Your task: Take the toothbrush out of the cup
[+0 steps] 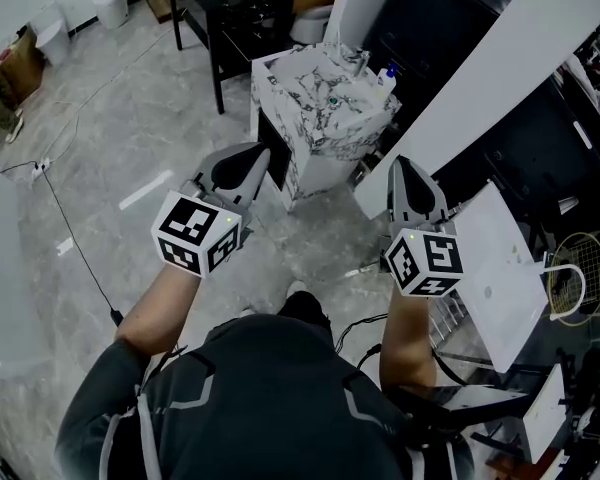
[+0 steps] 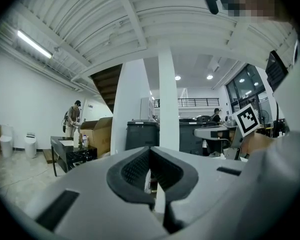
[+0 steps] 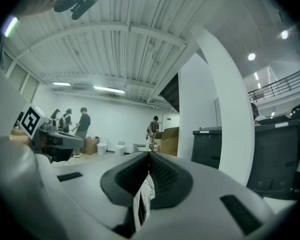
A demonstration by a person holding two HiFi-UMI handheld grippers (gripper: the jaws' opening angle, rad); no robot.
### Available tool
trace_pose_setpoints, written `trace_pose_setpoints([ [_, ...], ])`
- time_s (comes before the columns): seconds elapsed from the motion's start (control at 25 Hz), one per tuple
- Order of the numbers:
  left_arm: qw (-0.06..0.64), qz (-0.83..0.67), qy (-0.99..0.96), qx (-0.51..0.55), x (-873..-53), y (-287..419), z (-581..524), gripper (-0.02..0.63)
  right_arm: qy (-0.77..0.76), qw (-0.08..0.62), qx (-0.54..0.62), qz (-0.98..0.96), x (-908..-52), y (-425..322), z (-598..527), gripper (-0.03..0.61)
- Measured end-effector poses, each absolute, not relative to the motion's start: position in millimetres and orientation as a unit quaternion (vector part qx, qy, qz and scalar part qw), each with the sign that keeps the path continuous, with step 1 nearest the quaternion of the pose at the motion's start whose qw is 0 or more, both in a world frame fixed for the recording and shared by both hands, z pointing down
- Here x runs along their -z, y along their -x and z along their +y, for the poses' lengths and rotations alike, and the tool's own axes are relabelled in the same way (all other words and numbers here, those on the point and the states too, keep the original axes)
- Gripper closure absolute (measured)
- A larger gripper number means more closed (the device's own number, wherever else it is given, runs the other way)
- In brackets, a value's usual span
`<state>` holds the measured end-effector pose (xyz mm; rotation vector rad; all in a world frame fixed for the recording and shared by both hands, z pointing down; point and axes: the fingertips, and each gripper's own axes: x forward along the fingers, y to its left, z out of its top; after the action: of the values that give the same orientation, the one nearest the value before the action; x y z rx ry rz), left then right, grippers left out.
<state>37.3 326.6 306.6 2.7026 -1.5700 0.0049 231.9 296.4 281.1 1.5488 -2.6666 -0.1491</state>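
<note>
From the head view, the person holds both tools out level over the grey floor (image 1: 130, 118), towards a marble-patterned tabletop (image 1: 310, 118). The left gripper (image 1: 260, 154) is just short of its near left corner. The right gripper (image 1: 400, 164) is off its near right corner. The cup (image 1: 357, 61) stands by the tabletop's far edge, next to a white bottle (image 1: 386, 75) with a blue cap at the far right corner. The toothbrush is too small to make out from here. Both tools are well apart from the cup.

In the left gripper view, the left gripper (image 2: 150, 151) has its fingers pressed together with nothing between them. Ahead are a white pillar (image 2: 168, 99) and, to the left, a black table (image 2: 70, 153) with a person (image 2: 72, 116) beside it.

In the right gripper view, the right gripper (image 3: 149, 156) likewise has its fingers closed on nothing. A few people (image 3: 70, 120) stand by the far white wall.
</note>
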Motion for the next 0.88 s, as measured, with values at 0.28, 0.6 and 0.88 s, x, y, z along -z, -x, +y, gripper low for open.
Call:
trace_pose_setpoints([
  [0.28, 0.002, -0.530, -0.848, -0.006, -312, -13, 292, 0.606, -0.480, 0.013, 0.051, -0.876, -281, -209, 245, 0.551],
  [0.6, -0.006, -0.558, -0.830, -0.018, -301, 2, 227, 0.606, -0.449, 0.002, 0.056, -0.892, -266, -190, 165, 0.551],
  [0.88, 0.002, -0.558, -0.829, -0.026, -299, -14, 147, 0.606, -0.454, 0.007, 0.035, -0.890, -276, -208, 84, 0.551],
])
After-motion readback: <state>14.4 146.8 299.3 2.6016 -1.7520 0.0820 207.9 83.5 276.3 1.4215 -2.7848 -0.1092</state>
